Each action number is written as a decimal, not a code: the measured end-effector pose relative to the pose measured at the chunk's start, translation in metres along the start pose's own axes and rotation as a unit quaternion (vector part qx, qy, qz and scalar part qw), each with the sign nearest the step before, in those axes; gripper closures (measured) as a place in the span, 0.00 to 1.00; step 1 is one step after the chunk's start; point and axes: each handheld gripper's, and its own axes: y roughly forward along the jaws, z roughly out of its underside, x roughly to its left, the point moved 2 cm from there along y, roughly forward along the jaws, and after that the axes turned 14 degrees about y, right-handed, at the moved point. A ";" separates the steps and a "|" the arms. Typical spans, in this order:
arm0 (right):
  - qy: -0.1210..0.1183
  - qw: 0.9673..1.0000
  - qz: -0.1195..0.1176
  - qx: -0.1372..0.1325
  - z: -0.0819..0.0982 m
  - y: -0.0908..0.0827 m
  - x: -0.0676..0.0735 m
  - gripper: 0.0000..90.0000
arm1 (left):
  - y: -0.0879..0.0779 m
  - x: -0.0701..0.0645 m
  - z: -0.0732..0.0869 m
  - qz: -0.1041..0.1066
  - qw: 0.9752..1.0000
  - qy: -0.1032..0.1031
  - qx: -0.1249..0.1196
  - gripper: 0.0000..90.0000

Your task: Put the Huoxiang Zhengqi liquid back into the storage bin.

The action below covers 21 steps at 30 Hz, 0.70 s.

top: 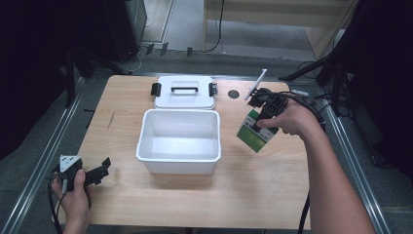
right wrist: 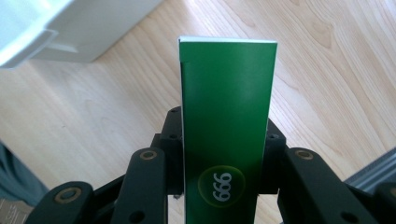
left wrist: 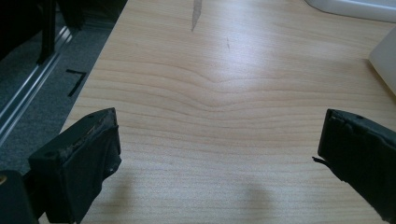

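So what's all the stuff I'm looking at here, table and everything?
green box: 1, green with white edges and a "999" mark, clamped in the right gripper, lifted and tilted over the table right of the bin
open bin: 1, white, mid-table, nothing visible inside
lid: 1, white with black handle and black side clips, flat behind the bin
table: 1, light wood
round mark: 1, dark, on the table right of the lid
left gripper: 1, black, jaws wide apart, near the table's front left corner
right gripper: 1, black, shut on the green box
forearms: 2, coming in from the bottom of the high view
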 end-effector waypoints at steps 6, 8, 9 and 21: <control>-0.057 0.998 0.004 -0.022 -0.002 -0.014 0.008 0.72 | 0.000 0.000 0.000 0.001 1.000 0.000 0.000 0.00; -0.093 0.995 0.005 -0.024 -0.003 -0.020 0.015 0.72 | 0.000 0.000 0.000 0.001 1.000 -0.001 -0.001 0.00; -0.093 0.995 0.005 -0.024 -0.003 -0.020 0.015 0.72 | 0.000 0.000 0.000 0.001 1.000 -0.001 -0.001 0.00; -0.180 0.983 0.002 -0.046 -0.006 -0.064 0.040 0.72 | 0.000 0.000 0.000 0.001 1.000 0.001 0.000 0.00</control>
